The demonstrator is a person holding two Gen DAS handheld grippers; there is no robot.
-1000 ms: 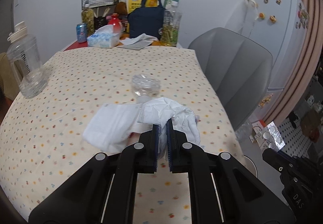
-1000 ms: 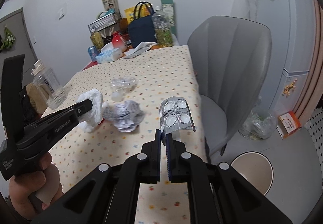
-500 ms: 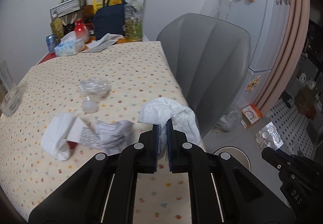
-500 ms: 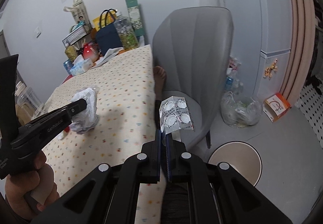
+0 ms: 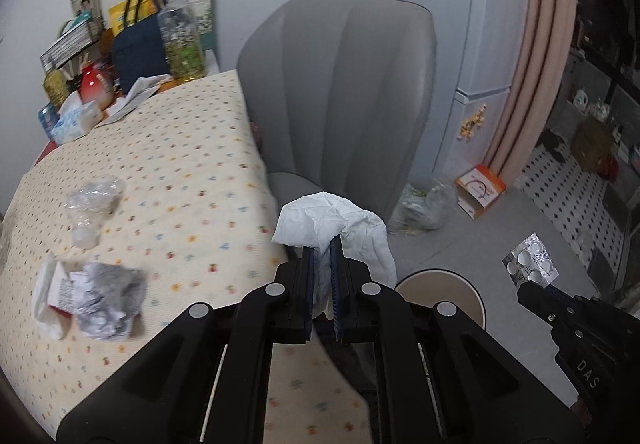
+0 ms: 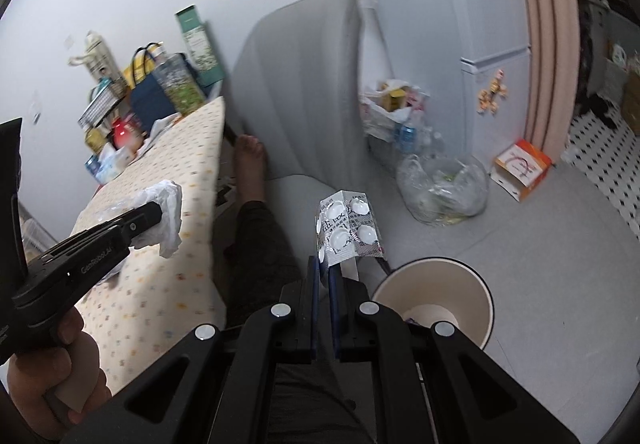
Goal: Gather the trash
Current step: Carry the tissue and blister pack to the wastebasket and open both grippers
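My left gripper [image 5: 322, 250] is shut on a crumpled white tissue [image 5: 332, 222], held at the table's right edge; that tissue [image 6: 166, 204] also shows in the right wrist view. My right gripper [image 6: 324, 264] is shut on a silver blister pack [image 6: 346, 224], which hangs over the floor near a round cream bin [image 6: 434, 304]. The blister pack [image 5: 530, 260] and the bin [image 5: 440, 294] both show in the left wrist view. On the dotted tablecloth [image 5: 192, 172] lie a crumpled grey paper ball [image 5: 110, 304], a white wrapper [image 5: 50, 292] and a crushed clear plastic bottle [image 5: 94, 200].
A grey chair [image 5: 344, 92] stands at the table's right side, and a person's leg and bare foot [image 6: 250, 160] rest on it. A clear plastic bag [image 6: 442, 184] and an orange box [image 6: 522, 168] lie on the floor by the fridge [image 5: 480, 24]. Bottles, a navy bag [image 5: 138, 52] and a tissue pack crowd the table's far end.
Both grippers have swung right, from over the table to its edge and the floor beyond, each carrying its piece. The bin has come closer in both views.
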